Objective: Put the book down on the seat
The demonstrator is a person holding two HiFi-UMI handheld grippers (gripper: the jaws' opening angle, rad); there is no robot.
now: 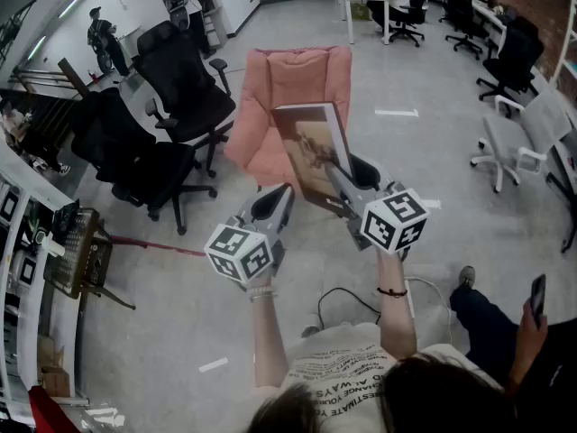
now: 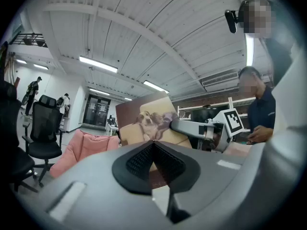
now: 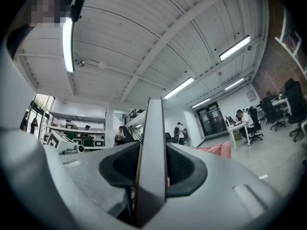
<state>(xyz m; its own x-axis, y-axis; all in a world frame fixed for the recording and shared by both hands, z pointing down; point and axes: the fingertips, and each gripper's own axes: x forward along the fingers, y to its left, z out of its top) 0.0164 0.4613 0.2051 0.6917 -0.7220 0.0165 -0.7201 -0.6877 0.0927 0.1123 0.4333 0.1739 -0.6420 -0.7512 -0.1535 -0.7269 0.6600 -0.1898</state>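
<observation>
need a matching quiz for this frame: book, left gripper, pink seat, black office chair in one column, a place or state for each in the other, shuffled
Column 1
1. book
2. left gripper
3. pink seat
4. black office chair

Column 2
A. stands left of the pink seat in the head view
B. jaws together, holding nothing
C. clamped by its edge in the right gripper
D. on the floor ahead, book not yet on it

Pairs: 1-C, 2-B, 3-D, 4-A
</observation>
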